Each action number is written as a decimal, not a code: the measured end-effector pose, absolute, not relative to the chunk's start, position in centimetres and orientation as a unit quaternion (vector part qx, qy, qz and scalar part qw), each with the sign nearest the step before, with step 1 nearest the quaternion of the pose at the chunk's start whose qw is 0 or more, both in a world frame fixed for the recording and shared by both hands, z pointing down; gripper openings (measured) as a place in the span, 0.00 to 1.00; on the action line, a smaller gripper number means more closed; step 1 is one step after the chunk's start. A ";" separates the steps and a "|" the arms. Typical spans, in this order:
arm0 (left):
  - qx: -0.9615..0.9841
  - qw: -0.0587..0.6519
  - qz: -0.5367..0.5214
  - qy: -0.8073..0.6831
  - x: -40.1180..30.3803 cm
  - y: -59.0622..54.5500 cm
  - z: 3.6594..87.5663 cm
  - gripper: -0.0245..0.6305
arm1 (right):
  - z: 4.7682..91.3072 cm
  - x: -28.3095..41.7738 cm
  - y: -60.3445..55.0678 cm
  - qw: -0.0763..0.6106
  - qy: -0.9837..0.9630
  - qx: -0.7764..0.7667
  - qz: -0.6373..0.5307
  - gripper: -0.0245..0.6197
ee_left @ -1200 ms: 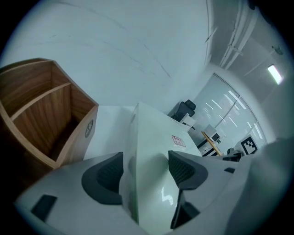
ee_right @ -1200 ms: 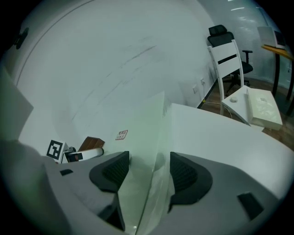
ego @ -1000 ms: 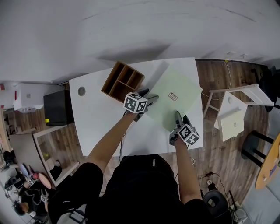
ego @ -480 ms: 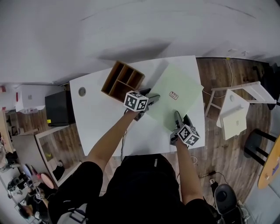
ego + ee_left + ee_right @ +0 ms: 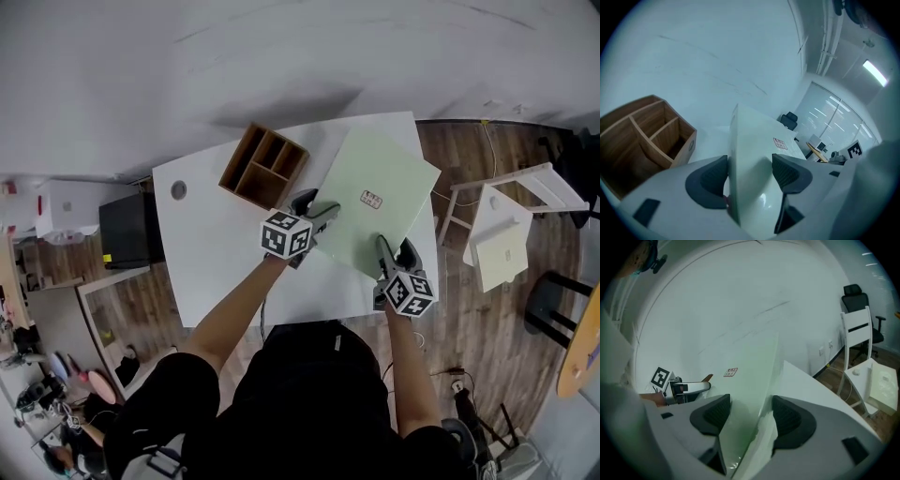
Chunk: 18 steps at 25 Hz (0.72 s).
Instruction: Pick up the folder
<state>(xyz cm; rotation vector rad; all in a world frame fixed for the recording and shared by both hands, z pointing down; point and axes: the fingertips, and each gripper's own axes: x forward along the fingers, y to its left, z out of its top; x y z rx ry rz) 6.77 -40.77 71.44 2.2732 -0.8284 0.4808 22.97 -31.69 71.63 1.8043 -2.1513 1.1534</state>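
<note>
The pale green folder [image 5: 375, 211] with a small red-printed label hangs tilted above the white table [image 5: 216, 253], held at two places. My left gripper [image 5: 314, 211] is shut on its left edge, next to the wooden organizer. In the left gripper view the folder [image 5: 754, 150] stands on edge between the dark pads of the left gripper [image 5: 750, 171]. My right gripper [image 5: 392, 251] grips the folder's near corner. In the right gripper view the folder [image 5: 750, 371] and a white sheet inside it run between the pads of the right gripper [image 5: 750, 416].
A wooden compartment organizer [image 5: 264, 167] stands at the table's back left, close to the left gripper. A white chair [image 5: 497, 239] stands to the right of the table on the wood floor. A black box [image 5: 127, 230] sits left of the table.
Both grippers have risen with the folder between them. The folder has come up off the table and looks larger and more tilted than before.
</note>
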 end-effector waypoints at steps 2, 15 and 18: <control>0.873 0.318 0.166 -0.330 6.6 -39.8 69.5 0.50 | 69.9 23.1 -31.2 0.053 -0.721 0.590 0.360 0.49; 0.875 0.255 0.090 -0.400 3.3 -29.3 58.7 0.50 | 59.3 20.8 -23.3 0.034 -0.785 0.562 0.257 0.49; 0.876 0.228 0.077 -0.419 2.4 -25.9 56.2 0.50 | 57.3 20.2 -20.6 0.024 -0.800 0.551 0.238 0.49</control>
